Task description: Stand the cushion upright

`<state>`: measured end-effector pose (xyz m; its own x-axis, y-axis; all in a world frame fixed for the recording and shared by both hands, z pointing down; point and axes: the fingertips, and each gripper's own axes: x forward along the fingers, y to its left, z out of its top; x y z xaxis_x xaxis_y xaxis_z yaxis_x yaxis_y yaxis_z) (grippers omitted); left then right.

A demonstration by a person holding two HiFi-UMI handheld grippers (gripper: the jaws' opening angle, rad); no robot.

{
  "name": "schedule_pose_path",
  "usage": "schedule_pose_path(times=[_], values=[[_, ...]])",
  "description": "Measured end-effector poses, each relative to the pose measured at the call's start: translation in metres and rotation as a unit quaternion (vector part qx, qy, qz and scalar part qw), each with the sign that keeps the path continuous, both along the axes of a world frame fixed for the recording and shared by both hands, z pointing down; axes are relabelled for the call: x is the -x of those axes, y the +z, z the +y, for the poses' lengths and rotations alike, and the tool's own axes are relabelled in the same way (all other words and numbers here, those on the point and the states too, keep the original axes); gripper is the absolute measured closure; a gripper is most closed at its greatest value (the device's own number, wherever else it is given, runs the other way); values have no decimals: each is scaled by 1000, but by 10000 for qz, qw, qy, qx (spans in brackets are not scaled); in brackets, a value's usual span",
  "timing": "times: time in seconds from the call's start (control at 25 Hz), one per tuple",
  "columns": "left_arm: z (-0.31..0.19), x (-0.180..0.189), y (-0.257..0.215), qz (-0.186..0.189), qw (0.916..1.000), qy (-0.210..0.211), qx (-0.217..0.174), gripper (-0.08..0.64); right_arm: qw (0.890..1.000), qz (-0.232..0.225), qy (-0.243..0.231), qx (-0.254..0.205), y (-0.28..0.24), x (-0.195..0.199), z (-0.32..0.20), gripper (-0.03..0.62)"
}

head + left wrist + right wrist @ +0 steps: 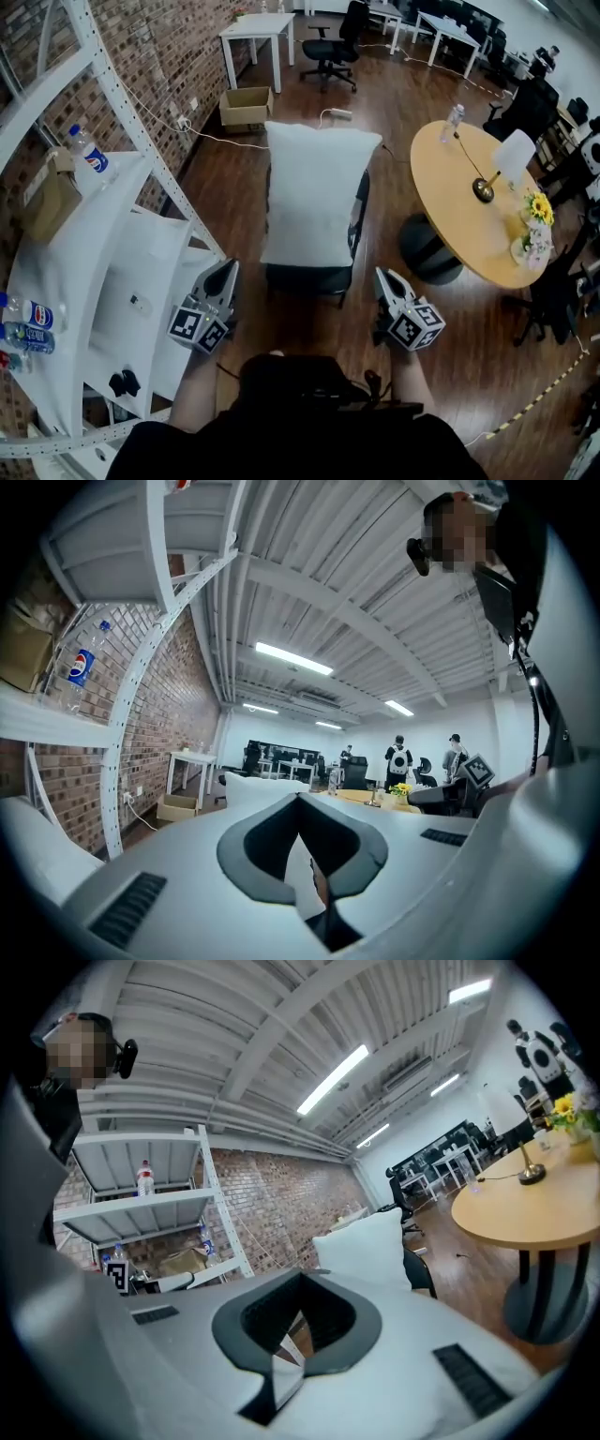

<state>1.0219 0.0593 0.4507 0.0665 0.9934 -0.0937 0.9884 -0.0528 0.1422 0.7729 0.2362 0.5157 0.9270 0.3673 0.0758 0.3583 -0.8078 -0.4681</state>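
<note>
A white cushion [314, 192] stands upright on the seat of a black chair [305, 277], leaning against its backrest. My left gripper [226, 270] is shut and empty, just off the chair's front left corner. At the front right corner my right gripper [382, 276] is shut and empty too. Neither touches the cushion. In the left gripper view the cushion [255, 787] shows small beyond the closed gripper [300, 799]. The right gripper view has the cushion [370, 1246] past its own closed gripper [302, 1277].
A white shelf rack [94, 253] stands close on the left, with bottles [88, 150] and a cardboard box [45, 199]. A round wooden table [450, 202] with a lamp and flowers is on the right. A floor box [246, 105] and desks lie beyond.
</note>
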Motion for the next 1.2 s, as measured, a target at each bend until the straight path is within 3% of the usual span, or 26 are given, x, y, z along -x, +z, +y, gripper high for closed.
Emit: schedule_pose_path(times=[0.16, 0.32, 0.52, 0.84, 1.2], values=[[-9, -14, 4, -69, 9999, 24, 99, 560, 9998, 144, 68, 142, -15, -5, -12, 592], [-18, -17, 2, 62, 9999, 87, 124, 560, 9988, 29, 340, 343, -21, 16, -19, 592], [-21, -25, 4, -64, 9995, -19, 318, 560, 9975, -1, 680, 209, -6, 35, -20, 592], [-12, -5, 5, -99, 9986, 309, 428, 560, 9943, -419, 647, 737, -12, 26, -39, 592], [-16, 0, 12, -274, 9985, 254, 397, 560, 9967, -90, 586, 555, -17, 22, -45, 592]])
